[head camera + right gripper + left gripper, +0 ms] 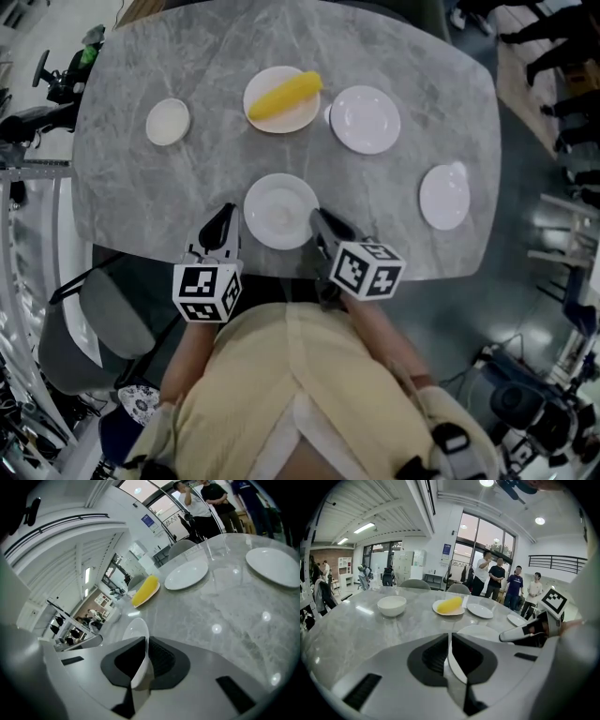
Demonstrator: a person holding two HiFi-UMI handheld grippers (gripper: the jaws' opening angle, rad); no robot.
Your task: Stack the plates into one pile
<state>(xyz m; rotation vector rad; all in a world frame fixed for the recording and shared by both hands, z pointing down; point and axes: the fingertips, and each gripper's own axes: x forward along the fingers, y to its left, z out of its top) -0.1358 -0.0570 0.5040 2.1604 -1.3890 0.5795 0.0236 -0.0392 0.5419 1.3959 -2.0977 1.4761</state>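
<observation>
A white plate (279, 212) lies at the table's near edge, directly in front of me. My left gripper (228, 219) is at its left rim and my right gripper (319, 221) at its right rim. In the left gripper view the plate (480, 632) has its rim running into the narrow slot between the jaws, which are shut on it. In the right gripper view the plate (135, 629) stands tilted on edge, its rim pinched between the closed jaws. Further back lie a second white plate (366, 119) and a third one (443, 197) at the right.
A plate holding a yellow corn-like piece (284, 97) sits at the far middle, with a small white bowl (168, 122) to its left. The grey marble table (187, 187) ends just before my body. Several people stand beyond the table (501, 578).
</observation>
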